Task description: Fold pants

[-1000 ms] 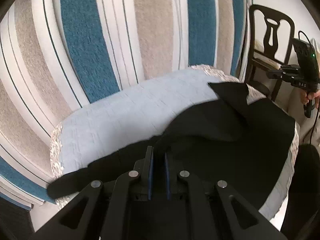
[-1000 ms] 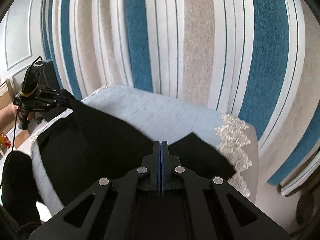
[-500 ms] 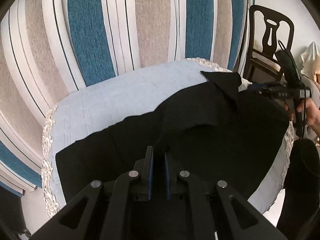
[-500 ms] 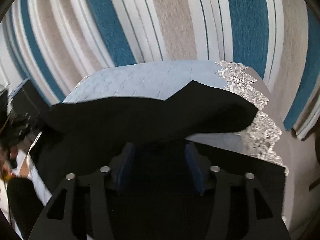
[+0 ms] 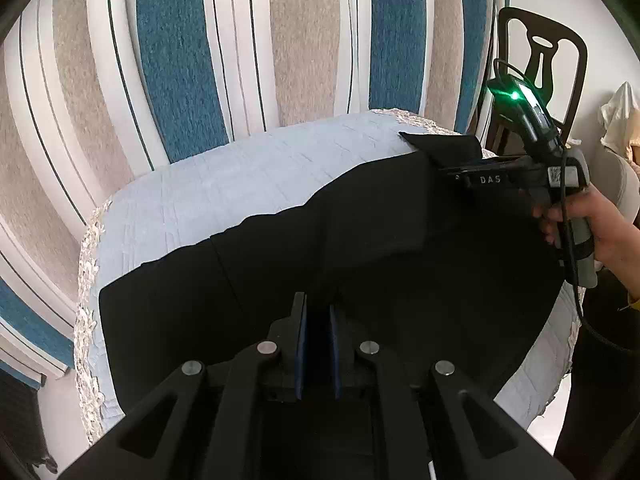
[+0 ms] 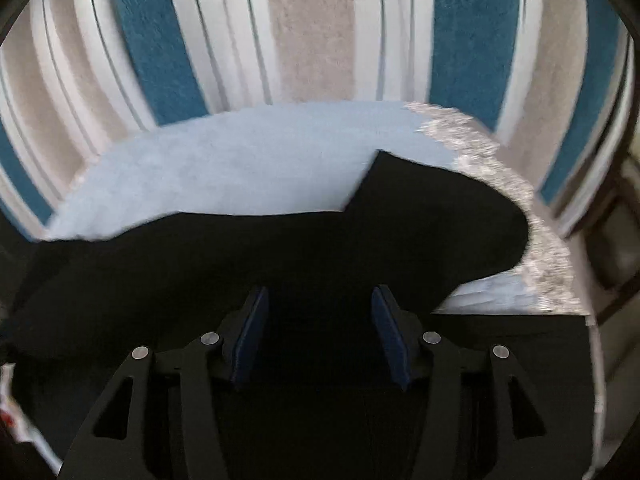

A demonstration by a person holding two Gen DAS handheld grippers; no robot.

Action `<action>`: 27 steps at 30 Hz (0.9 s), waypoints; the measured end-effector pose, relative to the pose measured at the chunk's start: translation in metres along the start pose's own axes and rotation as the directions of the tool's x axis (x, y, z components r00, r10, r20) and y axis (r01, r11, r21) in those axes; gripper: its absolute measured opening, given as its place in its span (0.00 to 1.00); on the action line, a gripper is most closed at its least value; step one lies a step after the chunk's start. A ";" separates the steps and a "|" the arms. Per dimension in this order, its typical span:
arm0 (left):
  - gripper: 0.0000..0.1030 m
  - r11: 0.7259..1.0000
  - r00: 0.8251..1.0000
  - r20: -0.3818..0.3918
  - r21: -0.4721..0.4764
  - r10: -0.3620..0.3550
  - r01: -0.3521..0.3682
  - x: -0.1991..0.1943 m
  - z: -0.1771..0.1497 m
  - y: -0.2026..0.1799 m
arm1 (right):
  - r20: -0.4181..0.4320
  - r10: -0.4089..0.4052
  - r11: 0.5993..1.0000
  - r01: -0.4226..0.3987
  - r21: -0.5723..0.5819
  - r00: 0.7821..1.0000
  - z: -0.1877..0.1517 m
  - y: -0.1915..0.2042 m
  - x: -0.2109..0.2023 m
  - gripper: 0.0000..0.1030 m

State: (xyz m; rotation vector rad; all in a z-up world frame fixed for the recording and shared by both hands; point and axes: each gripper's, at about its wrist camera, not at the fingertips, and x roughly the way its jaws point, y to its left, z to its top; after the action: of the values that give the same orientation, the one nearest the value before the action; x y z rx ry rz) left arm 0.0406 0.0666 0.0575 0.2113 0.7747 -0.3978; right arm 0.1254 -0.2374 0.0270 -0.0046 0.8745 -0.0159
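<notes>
Blue pads line the left gripper [image 5: 318, 326], whose jaws stand narrowly apart with black cloth of the pants [image 5: 360, 280] between them; whether they actually pinch the fabric cannot be told. The right gripper [image 6: 320, 320] has its jaws spread wide, released, hovering just over the same black cloth. In the left wrist view that right gripper [image 5: 460, 170] shows at the far side, gripped by the right hand [image 5: 588, 228], its fingertips at a raised flap of the pants.

Outward, the pants lie spread across a pale blue quilted tablecloth [image 5: 240, 184] with a lace edge [image 6: 516, 200]. Part of the cloth is doubled over itself, forming a fold ridge. Beneath the table lies a carpet [image 5: 296, 40] striped blue, beige and white. A dark wooden chair [image 5: 540, 52] stands beyond the table's far corner by a white wall.
</notes>
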 end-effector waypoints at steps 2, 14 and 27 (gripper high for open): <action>0.11 1.000 1.000 0.004 -0.002 0.002 -0.002 -0.001 -0.001 0.000 | 0.002 -0.006 1.000 0.006 -0.019 1.000 -0.003 -0.003 -0.004 0.21; 0.11 0.999 0.998 0.053 0.004 0.044 -0.044 -0.035 -0.011 -0.015 | 0.190 0.072 0.974 -0.110 0.196 0.979 -0.035 -0.064 -0.079 0.03; 0.12 0.996 0.998 -0.035 0.074 0.050 -0.048 -0.041 -0.051 -0.054 | 0.190 0.053 0.960 -0.103 0.260 0.980 -0.088 -0.074 -0.103 0.03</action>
State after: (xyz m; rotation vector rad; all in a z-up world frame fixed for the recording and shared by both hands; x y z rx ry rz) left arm -0.0408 0.0449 0.0490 0.3067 0.7905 -0.3770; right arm -0.0095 -0.3100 0.0506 0.2792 0.6835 -0.0590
